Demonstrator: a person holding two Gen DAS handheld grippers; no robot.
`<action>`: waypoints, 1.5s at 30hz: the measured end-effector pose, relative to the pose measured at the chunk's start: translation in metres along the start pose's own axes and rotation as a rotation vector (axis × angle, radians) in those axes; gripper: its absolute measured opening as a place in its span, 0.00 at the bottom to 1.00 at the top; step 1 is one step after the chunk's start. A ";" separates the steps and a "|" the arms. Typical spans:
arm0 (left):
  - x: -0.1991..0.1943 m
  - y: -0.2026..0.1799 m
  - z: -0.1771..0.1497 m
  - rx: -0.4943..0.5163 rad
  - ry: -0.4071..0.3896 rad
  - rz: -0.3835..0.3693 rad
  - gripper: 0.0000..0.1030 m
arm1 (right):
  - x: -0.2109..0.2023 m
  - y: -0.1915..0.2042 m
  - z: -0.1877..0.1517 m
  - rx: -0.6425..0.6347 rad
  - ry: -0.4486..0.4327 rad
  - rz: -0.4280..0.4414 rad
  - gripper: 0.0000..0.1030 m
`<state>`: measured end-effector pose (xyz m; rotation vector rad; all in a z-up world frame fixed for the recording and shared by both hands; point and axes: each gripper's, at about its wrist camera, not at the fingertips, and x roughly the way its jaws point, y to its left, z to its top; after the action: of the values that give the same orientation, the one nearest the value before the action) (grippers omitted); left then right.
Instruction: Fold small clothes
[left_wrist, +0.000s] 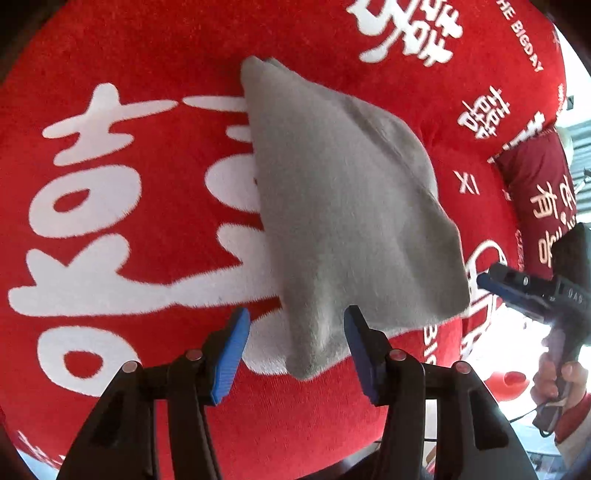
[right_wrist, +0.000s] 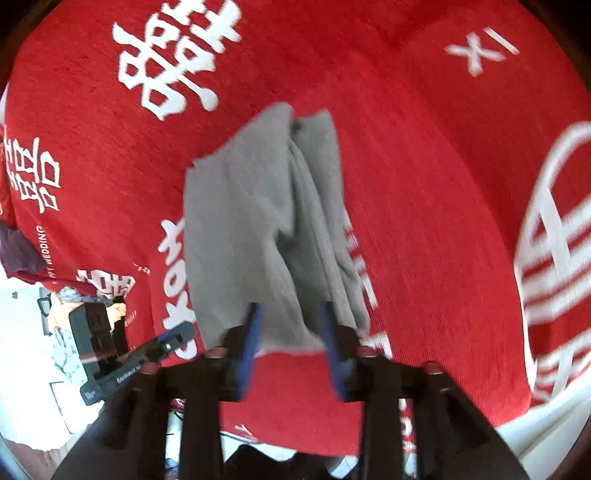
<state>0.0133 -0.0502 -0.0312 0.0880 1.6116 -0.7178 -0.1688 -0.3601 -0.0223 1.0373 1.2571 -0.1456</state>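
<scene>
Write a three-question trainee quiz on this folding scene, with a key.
1. True or false: the grey cloth lies on a red blanket with white characters.
2. Are the left gripper jaws pressing on the cloth? A) yes B) no, they stand apart
3. Which device shows at the right edge of the left wrist view?

Key: 1 true. 2 B. 3 The right gripper, held in a hand; its jaws also stand open.

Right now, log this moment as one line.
task: fold clothes | left claw: open | right claw: open | grey cloth: folded, released on red blanket
</scene>
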 end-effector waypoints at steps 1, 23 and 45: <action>0.001 0.000 0.002 -0.005 -0.003 0.013 0.52 | 0.009 0.005 0.008 -0.019 0.013 0.002 0.45; 0.020 -0.022 0.003 0.009 0.038 0.178 0.52 | 0.046 0.001 0.008 -0.045 0.133 -0.143 0.10; 0.025 -0.033 0.019 -0.036 0.061 0.222 0.54 | 0.031 -0.008 0.025 -0.022 0.170 -0.151 0.56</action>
<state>0.0102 -0.0948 -0.0411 0.2604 1.6420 -0.5186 -0.1450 -0.3685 -0.0535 0.9503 1.4894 -0.1616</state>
